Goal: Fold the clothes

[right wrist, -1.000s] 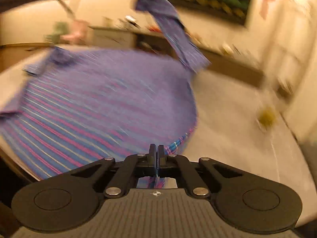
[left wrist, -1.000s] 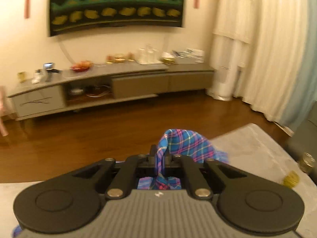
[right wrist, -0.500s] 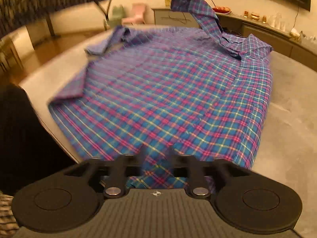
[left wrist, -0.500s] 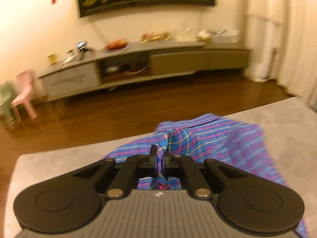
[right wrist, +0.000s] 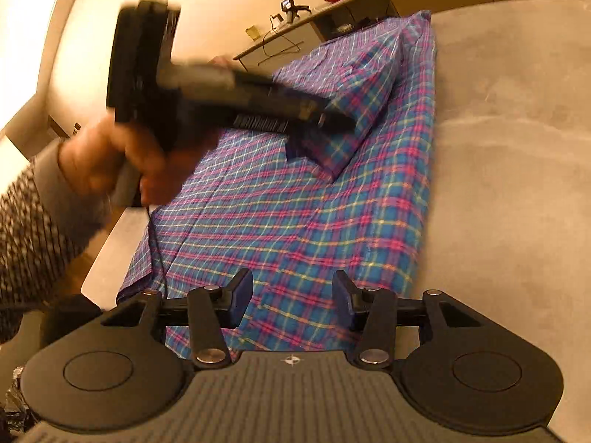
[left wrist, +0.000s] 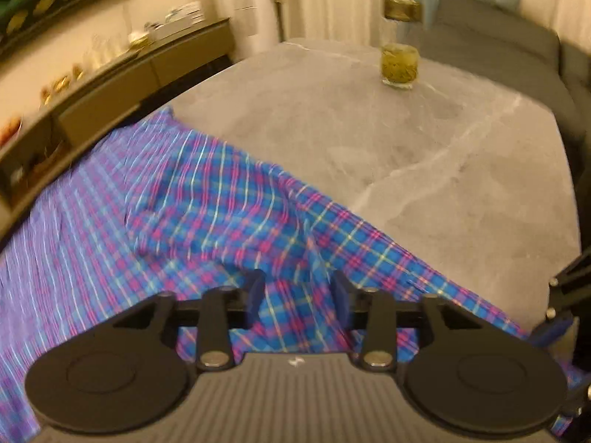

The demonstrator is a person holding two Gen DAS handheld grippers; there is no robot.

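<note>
The plaid shirt [right wrist: 295, 199] lies spread flat along the grey tabletop [right wrist: 509, 170], one sleeve folded back over its body. Both grippers stand released: the right gripper [right wrist: 293, 301] hangs over the shirt's near hem with jaws apart, and the left gripper [left wrist: 297, 293] likewise spreads its jaws above loose cloth. Only the right wrist view shows the left hand [right wrist: 110, 162] and its blurred tool over the folded sleeve. Only the left wrist view shows a glass [left wrist: 399, 65] standing well apart from the shirt.
</note>
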